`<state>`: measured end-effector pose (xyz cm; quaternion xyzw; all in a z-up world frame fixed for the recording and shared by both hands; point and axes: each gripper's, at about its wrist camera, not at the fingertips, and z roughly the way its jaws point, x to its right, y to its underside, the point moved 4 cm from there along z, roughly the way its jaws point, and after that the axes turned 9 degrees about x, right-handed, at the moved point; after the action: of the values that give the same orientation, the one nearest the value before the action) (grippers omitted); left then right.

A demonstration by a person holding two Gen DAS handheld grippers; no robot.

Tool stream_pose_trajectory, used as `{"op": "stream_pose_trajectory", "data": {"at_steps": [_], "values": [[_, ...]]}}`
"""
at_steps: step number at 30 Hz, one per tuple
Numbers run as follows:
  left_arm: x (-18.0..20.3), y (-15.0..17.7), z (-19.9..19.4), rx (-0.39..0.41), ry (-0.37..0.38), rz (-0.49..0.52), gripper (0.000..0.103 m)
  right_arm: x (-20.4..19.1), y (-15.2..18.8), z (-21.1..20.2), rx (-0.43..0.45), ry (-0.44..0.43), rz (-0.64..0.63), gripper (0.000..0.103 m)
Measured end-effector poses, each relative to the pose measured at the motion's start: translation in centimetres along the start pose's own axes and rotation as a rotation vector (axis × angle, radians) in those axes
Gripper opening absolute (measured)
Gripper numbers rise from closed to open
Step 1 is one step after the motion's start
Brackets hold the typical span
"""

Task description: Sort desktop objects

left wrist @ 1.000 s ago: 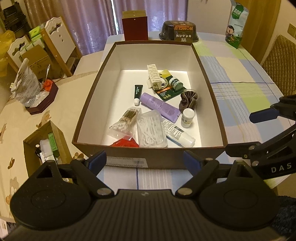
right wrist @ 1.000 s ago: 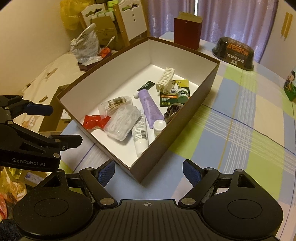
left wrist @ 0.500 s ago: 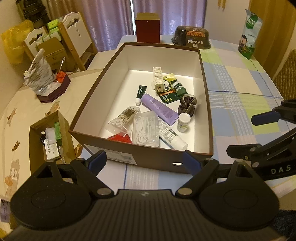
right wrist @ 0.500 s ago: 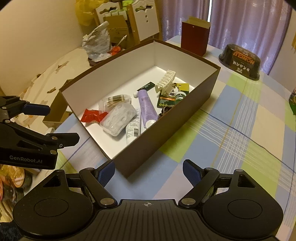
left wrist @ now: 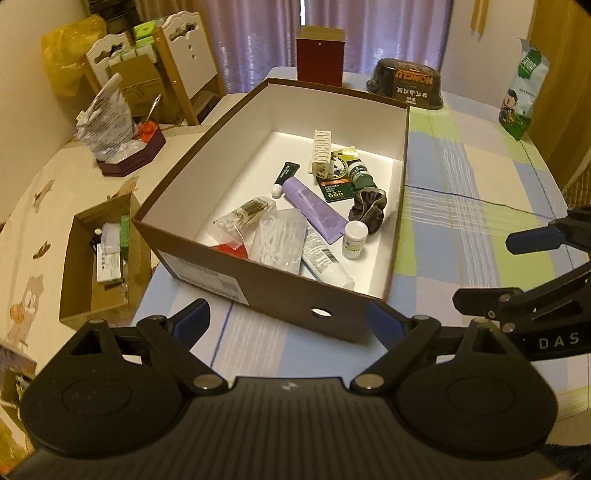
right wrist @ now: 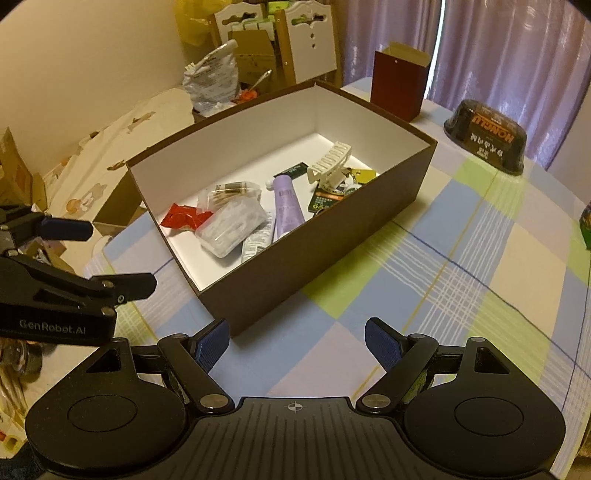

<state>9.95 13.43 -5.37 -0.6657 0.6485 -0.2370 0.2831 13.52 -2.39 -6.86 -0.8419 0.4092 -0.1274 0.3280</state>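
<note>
Both views pull back from the box [left wrist: 280,295]; our hand-held grippers [left wrist: 288,317] [right wrist: 297,341] gape empty. Purple tube [left wrist: 314,206] looks light, squashy, so we'd pinch mid-body.

From my right wrist view, the box wall [right wrist: 325,236] hides the scrunchie; the green packet [right wrist: 585,225] is cropped.

Purple curtains [left wrist: 369,29] along the far wall; white chairs [left wrist: 184,51] at left; checked tablecloth [right wrist: 461,258] under warm light.
</note>
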Motion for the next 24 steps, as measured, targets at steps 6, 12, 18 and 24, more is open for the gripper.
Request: {"op": "stream_pose_trajectory", "data": {"at_steps": [6, 12, 18, 24], "values": [[1.0, 0.4, -1.2, 0.009, -0.034, -0.031, 0.091, 0.6, 0.3, -0.6, 0.009, -0.02, -0.027, 0.083], [2.3, 0.5, -2.4, 0.054, -0.11, -0.019, 0.1, 1.4, 0.5, -1.0, 0.017, -0.037, -0.05, 0.083], [3.6, 0.8, -2.8, 0.05, -0.104, -0.054, 0.099, 2.2, 0.8, -1.4, 0.025, -0.054, -0.072, 0.083], [4.7, 0.6, -3.2, 0.062, -0.132, -0.065, 0.099, 3.0, 0.9, -1.7, 0.034, -0.074, -0.087, 0.083]]}}
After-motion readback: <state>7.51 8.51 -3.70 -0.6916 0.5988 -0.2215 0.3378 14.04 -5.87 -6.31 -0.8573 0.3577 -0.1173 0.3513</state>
